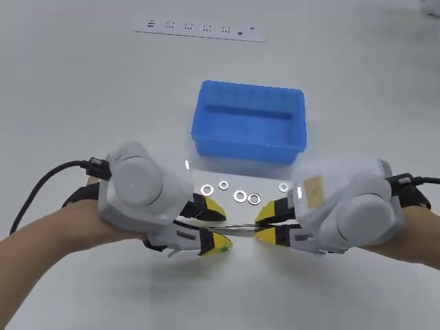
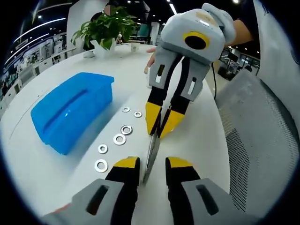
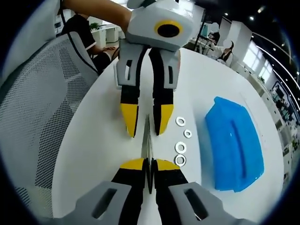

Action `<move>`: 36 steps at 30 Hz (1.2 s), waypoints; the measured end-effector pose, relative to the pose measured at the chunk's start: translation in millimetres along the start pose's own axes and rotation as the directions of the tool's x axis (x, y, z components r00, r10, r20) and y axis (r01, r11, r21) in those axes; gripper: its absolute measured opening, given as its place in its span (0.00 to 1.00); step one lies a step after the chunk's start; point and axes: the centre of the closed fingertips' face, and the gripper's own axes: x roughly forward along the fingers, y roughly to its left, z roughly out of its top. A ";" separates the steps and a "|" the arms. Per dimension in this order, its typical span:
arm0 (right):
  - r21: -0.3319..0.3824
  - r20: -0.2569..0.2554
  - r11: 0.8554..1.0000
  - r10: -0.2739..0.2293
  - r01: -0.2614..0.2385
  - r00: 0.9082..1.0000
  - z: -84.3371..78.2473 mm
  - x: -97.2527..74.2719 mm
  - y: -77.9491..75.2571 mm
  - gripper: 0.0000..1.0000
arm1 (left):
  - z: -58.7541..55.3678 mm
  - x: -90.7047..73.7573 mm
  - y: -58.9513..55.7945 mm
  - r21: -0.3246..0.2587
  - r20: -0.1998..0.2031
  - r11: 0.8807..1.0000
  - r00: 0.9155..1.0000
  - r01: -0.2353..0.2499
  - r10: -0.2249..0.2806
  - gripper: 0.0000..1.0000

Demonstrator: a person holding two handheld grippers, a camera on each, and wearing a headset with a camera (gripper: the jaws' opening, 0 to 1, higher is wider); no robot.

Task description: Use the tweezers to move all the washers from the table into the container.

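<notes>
Right gripper (image 3: 149,166) clamps one end of the tweezers (image 3: 146,137); left gripper (image 2: 152,164) straddles the other, jaws apart, probably to steady them.

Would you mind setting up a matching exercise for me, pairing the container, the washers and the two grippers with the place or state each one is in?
Column 1:
1. container
2. washers
3. left gripper
4. right gripper

Column 2:
A. tongs shut on the tweezers
B. lying on the table, between the container and the grippers
C. blue, no washers seen inside
D. tongs open, one on each side of the tweezers

Pairs: 1-C, 2-B, 3-D, 4-A
</notes>
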 end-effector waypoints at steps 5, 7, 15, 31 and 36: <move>0.011 0.012 1.000 -0.007 0.007 1.000 2.2 -1.1 -3.6 0.08 | -0.1 1.2 4.3 0.026 -0.015 1.000 1.000 -0.017 0.018 0.21; 0.009 0.016 1.000 -0.009 0.009 1.000 3.4 -1.4 -3.6 0.08 | -0.1 1.0 7.5 0.028 -0.016 0.999 0.999 -0.030 0.030 0.17; 0.010 0.044 1.000 -0.013 0.012 0.999 10.2 -2.7 -3.8 0.08 | -3.2 -1.0 12.6 0.097 -0.061 0.994 0.996 -0.059 0.065 0.09; -0.010 0.063 1.000 -0.028 0.029 0.998 13.6 0.2 -0.3 0.08 | 18.7 -30.1 0.7 0.151 -0.009 0.986 0.997 -0.068 0.070 0.08; 0.001 0.097 0.999 -0.041 0.041 0.994 18.5 -2.6 0.8 0.08 | 26.1 -37.0 -3.5 0.173 -0.005 0.983 0.998 -0.068 0.070 0.08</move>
